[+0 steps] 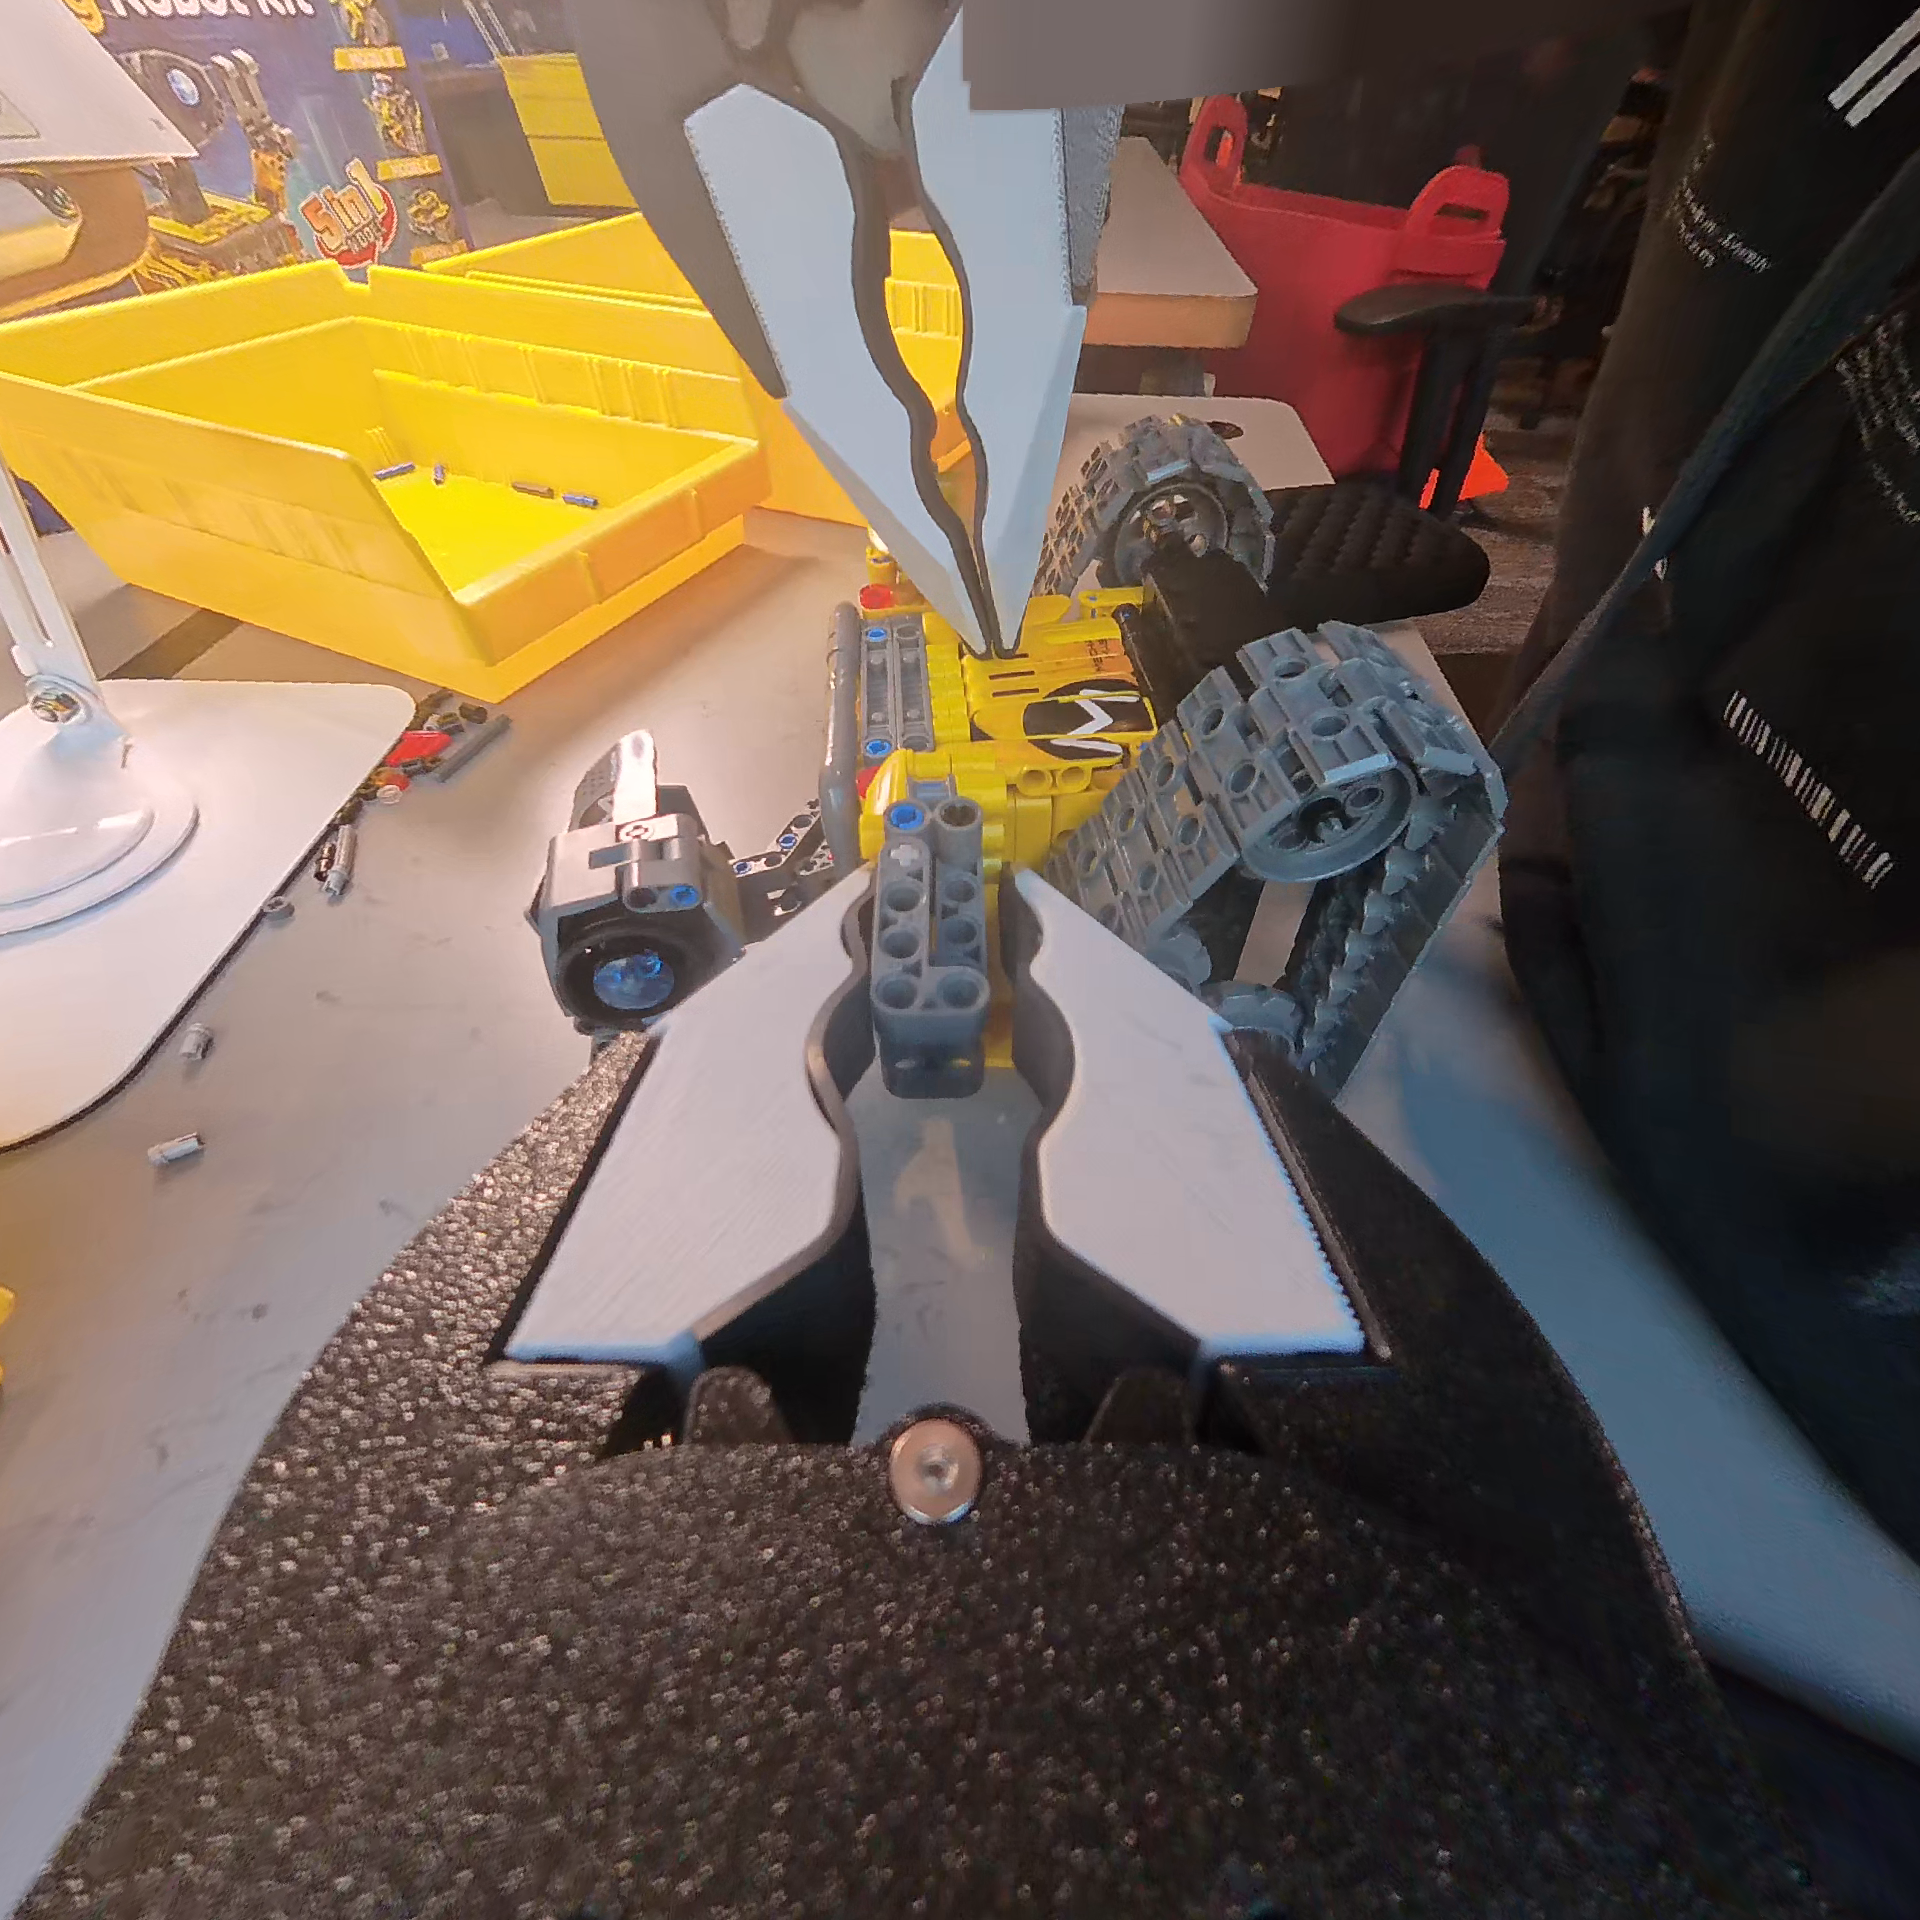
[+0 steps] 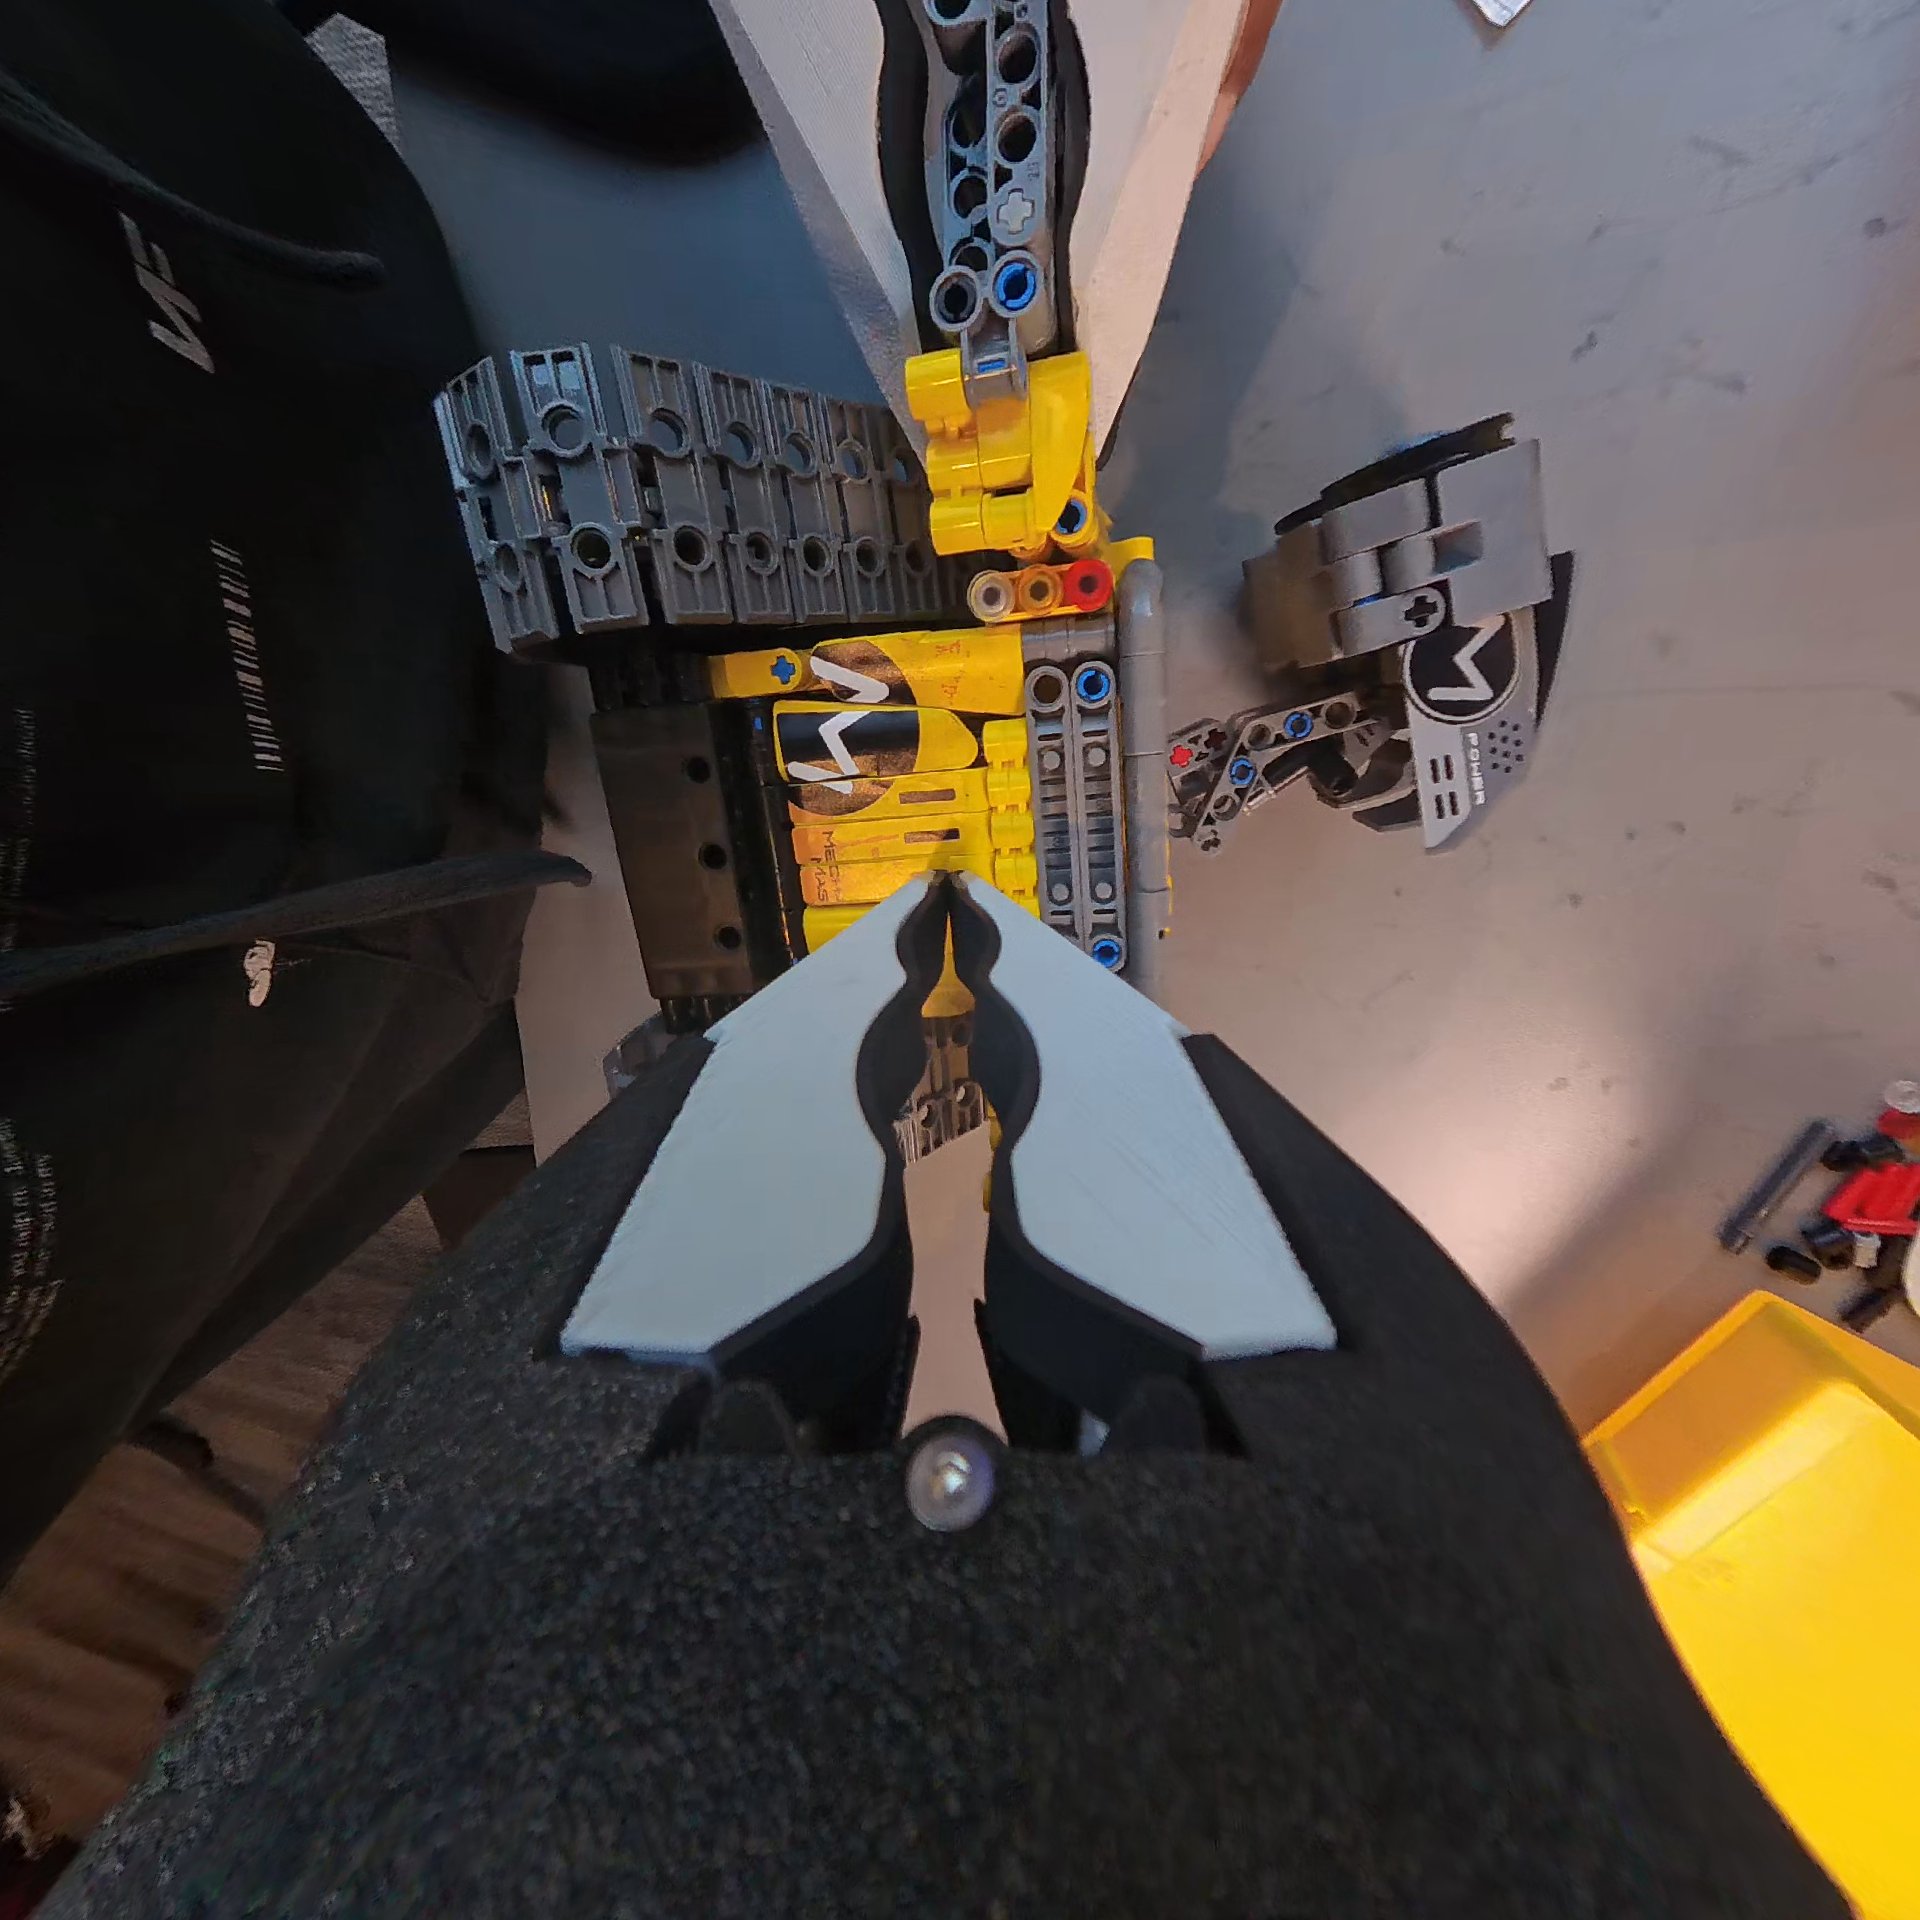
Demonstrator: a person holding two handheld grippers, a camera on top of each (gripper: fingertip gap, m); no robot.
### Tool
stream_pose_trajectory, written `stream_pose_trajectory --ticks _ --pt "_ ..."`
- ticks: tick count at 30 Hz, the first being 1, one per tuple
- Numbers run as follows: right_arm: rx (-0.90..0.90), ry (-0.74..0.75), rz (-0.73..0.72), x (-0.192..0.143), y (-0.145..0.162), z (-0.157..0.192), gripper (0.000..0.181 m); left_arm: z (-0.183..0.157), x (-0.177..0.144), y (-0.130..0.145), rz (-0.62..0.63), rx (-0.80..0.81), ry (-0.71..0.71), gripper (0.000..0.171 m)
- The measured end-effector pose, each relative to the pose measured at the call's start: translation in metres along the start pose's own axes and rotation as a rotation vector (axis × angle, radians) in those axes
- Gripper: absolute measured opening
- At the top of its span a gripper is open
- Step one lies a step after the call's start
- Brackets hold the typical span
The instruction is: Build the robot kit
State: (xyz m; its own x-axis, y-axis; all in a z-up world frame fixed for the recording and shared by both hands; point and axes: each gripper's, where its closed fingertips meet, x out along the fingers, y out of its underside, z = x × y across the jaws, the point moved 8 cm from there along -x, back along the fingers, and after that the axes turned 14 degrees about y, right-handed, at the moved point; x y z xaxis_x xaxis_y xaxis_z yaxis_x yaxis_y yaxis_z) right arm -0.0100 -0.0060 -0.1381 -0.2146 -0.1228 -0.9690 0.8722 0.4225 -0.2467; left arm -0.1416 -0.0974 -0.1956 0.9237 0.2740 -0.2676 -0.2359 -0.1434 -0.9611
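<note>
A yellow tracked toy model built of bricks stands on the grey table, with grey tracks on its side. My left gripper is shut on a grey holed beam that sticks out from the model's near end. My right gripper comes down from above, its tips pinched on a yellow panel on the model's top. In the right wrist view my right gripper is shut on that yellow panel, and the left gripper's fingers hold the grey beam at the top.
A black and grey module with a blue lens lies left of the model, also in the right wrist view. Yellow bins stand behind, a white lamp base at left, loose small parts between. A person in black stands at right. My hands' fingertips stand some 7 cm from each other.
</note>
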Motion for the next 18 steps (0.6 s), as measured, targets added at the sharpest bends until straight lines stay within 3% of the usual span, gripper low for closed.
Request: stream_pose_trajectory --ticks 18 --pt "0.032 0.028 -0.002 -0.0009 0.0011 0.002 0.0 -0.003 -0.0003 0.0002 0.012 0.022 -0.004 0.019"
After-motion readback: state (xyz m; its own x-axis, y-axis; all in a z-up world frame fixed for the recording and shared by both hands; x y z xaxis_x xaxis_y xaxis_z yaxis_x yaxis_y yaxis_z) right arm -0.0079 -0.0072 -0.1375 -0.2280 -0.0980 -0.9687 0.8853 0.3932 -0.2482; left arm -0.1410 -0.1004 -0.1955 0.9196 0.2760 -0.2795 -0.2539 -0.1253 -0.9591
